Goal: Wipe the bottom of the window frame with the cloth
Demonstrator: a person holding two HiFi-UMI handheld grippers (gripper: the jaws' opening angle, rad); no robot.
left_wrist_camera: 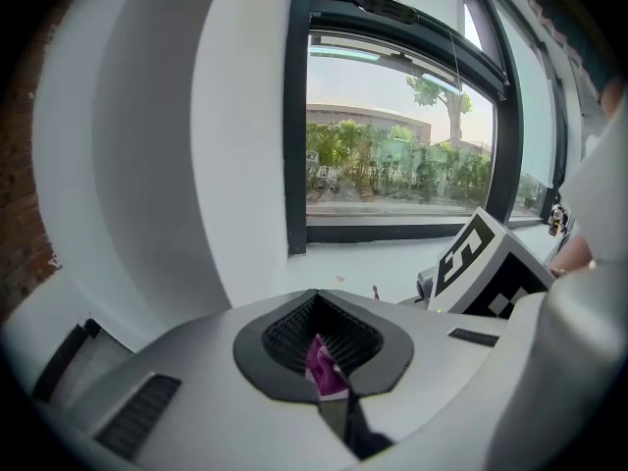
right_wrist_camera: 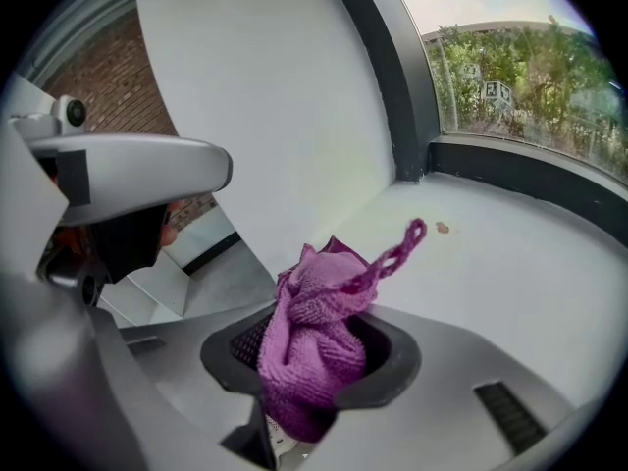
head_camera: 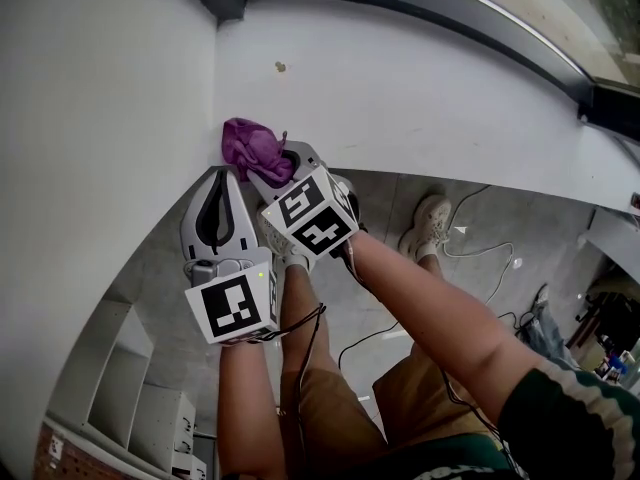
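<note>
Here, the right claw (right_wrist_camera: 319, 361) is clenched on the bunched purple cloth (head_camera: 256, 151). The cloth sits at the left end of the white sill (head_camera: 420, 98), against the side wall (head_camera: 100, 108) and apart from the window frame's dark bottom rail (left_wrist_camera: 402, 232). The left claw (left_wrist_camera: 319, 340) is clenched too, with a purple scrap of cloth in its bite. Balled this tight, the cloth could let hard plastic scrape the rail, or its loose loop (right_wrist_camera: 404, 246) could snag. A brown speck (head_camera: 280, 66) lies between cloth and rail. The wall and the neighbouring claw crowd any sweep. Cables (head_camera: 478, 255) trail across the floor (head_camera: 520, 228) below.
</note>
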